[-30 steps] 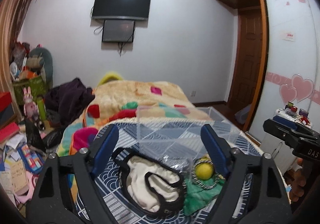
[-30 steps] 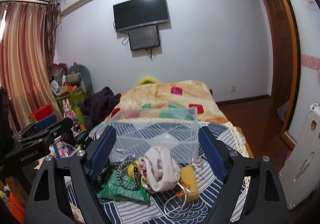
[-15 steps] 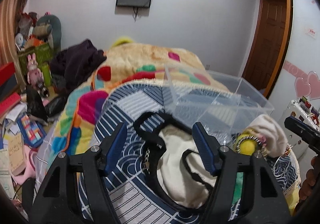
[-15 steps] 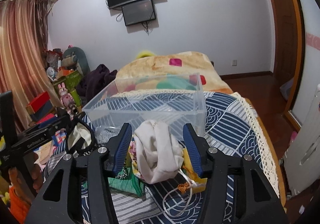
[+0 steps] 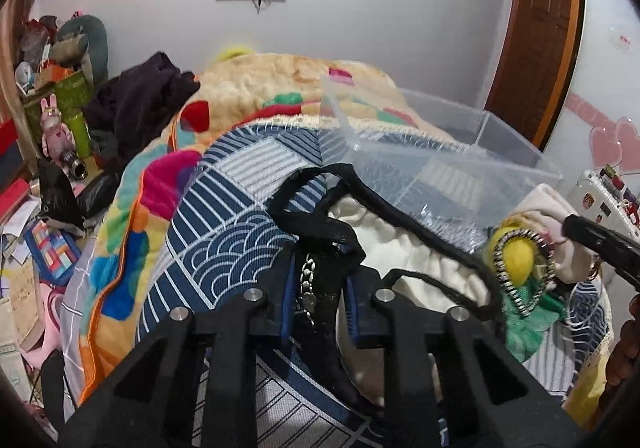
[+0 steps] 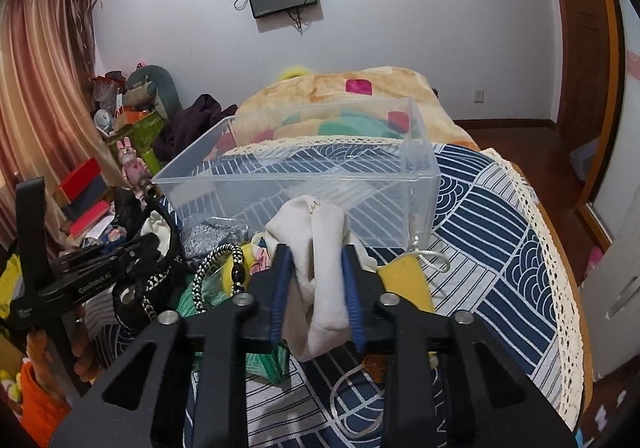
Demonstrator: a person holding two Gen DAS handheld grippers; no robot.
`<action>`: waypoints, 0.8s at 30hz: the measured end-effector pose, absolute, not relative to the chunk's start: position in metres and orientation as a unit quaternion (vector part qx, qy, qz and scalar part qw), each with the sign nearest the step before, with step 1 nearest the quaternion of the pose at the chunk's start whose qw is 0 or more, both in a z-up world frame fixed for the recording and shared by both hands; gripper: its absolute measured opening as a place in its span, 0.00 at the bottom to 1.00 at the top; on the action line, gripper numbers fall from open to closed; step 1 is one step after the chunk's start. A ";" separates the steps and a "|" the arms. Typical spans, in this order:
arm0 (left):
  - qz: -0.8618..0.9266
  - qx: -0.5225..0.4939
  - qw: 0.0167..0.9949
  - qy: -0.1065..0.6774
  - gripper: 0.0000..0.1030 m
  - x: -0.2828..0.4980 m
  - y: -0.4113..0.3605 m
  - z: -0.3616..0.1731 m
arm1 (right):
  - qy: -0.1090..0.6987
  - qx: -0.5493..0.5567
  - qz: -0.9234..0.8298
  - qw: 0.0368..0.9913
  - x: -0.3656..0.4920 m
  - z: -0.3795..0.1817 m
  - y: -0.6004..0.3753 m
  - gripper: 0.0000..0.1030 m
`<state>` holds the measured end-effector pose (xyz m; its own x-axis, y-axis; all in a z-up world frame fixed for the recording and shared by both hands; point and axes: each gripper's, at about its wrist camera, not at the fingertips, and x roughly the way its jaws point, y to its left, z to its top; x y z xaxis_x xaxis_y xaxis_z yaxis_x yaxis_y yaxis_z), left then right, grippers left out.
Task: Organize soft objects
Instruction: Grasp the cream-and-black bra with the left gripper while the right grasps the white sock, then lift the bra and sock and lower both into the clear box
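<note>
Step in hand: double grasp. Left gripper (image 5: 318,298) pinched on black strap of cream fabric bag (image 5: 320,232); right gripper (image 6: 316,284) clamped on cream cloth pouch (image 6: 320,248). Both lie on patterned bedspread (image 6: 500,240), just before clear plastic bin (image 6: 300,175). Next, judged: lift, carry over rim, release inside.

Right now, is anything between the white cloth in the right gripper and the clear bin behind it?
Nothing visible blocks it. The right gripper is shut on the white cloth, and the clear bin sits just beyond with its top open. Only its near wall rises between them, so the cloth would probably need lifting over that rim.
</note>
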<state>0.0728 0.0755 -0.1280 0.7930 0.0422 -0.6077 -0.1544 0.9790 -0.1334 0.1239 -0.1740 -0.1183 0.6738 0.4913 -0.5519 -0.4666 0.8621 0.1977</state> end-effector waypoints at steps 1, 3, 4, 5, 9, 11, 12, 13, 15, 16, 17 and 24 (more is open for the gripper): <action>0.050 -0.090 0.944 0.313 0.18 0.070 0.076 -0.124 | 0.306 0.020 0.260 0.916 0.125 -0.117 -0.172 0.15; 0.045 -0.086 0.951 0.295 0.18 0.063 0.073 -0.113 | 0.299 0.022 0.258 0.919 0.123 -0.114 -0.175 0.10; 0.046 -0.080 0.954 0.286 0.18 0.059 0.071 -0.108 | 0.293 0.017 0.257 0.921 0.121 -0.111 -0.173 0.10; 0.046 -0.075 0.957 0.278 0.18 0.055 0.068 -0.102 | 0.286 0.014 0.256 0.923 0.119 -0.109 -0.173 0.10; 0.036 -0.070 0.965 0.250 0.17 0.045 0.062 -0.083 | 0.262 0.017 0.255 0.931 0.112 -0.097 -0.175 0.10; 0.034 -0.071 0.968 0.240 0.17 0.042 0.061 -0.076 | 0.251 0.025 0.255 0.934 0.110 -0.092 -0.179 0.10; 0.033 -0.072 0.968 0.236 0.17 0.042 0.061 -0.073 | 0.248 0.029 0.255 0.934 0.110 -0.089 -0.180 0.10; 0.031 -0.075 0.969 0.232 0.17 0.041 0.062 -0.069 | 0.243 0.034 0.257 0.935 0.109 -0.086 -0.182 0.10; 0.025 -0.078 0.971 0.224 0.16 0.041 0.062 -0.063 | 0.229 0.042 0.257 0.938 0.106 -0.079 -0.188 0.10; 0.024 -0.077 0.972 0.219 0.16 0.041 0.061 -0.059 | 0.224 0.041 0.255 0.940 0.105 -0.076 -0.188 0.10; 0.024 -0.074 0.974 0.213 0.15 0.041 0.060 -0.054 | 0.216 0.040 0.252 0.943 0.102 -0.073 -0.190 0.10; 0.015 -0.062 0.982 0.176 0.15 0.043 0.056 -0.025 | 0.197 0.047 0.243 0.949 0.104 -0.058 -0.194 0.10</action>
